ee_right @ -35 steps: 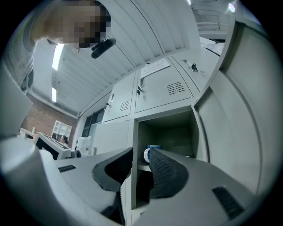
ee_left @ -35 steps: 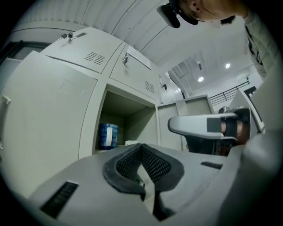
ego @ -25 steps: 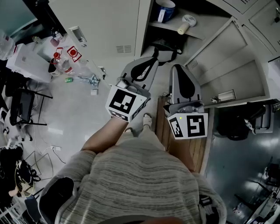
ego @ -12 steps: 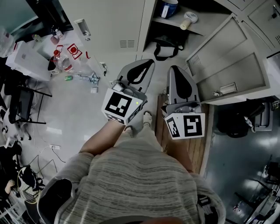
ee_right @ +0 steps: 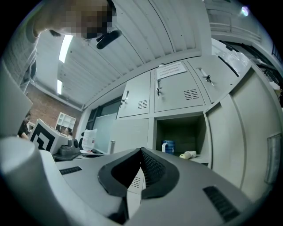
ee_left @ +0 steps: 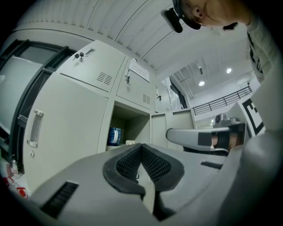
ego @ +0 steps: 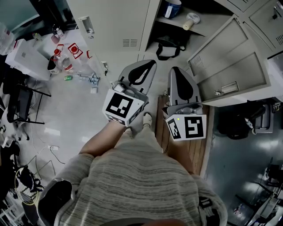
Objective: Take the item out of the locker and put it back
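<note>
Facing the open locker (ego: 148,31), with left gripper (ego: 150,64) and right gripper (ego: 177,69) both clenched on nothing, release the right one's jaws before advancing level onto the far shelf (ego: 177,23), where the blue mug (ego: 170,7) stands left of the small white item (ego: 191,20).

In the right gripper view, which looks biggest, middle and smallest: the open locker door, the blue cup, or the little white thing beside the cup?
1. open locker door, by far the biggest
2. blue cup
3. white thing, longer but thinner than the cup, so these two are close
</note>
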{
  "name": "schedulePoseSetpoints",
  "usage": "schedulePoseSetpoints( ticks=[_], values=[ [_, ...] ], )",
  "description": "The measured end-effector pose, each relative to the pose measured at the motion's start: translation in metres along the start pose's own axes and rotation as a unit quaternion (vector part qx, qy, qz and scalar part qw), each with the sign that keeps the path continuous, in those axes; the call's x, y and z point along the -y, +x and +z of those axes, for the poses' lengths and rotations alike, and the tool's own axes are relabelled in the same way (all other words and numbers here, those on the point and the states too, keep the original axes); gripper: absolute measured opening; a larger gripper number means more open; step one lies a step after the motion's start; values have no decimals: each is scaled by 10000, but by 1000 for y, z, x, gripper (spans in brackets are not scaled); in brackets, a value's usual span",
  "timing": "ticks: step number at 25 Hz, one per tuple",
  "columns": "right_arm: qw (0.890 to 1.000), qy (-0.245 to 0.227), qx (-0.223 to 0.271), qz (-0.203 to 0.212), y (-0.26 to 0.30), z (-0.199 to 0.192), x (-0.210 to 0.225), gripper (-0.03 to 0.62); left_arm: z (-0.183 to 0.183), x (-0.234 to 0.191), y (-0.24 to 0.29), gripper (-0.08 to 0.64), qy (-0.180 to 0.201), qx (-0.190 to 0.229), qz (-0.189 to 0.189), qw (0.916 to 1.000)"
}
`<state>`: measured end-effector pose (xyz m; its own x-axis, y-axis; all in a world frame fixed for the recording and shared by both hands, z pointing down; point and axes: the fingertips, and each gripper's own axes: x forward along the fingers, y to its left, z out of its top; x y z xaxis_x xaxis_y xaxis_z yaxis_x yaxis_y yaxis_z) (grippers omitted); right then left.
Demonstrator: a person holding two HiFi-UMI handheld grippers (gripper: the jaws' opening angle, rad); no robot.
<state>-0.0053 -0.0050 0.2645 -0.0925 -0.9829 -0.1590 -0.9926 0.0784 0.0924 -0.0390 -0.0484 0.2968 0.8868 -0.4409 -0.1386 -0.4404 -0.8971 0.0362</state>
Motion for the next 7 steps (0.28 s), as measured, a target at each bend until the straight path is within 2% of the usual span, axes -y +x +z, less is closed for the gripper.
schedulePoseSetpoints(
  ticks=[7],
  values=[
    [10000, -5, -55, 57, -1, -2, -4, 25, 0, 1, -2, 8, -45, 13, 2, 10000]
  ],
)
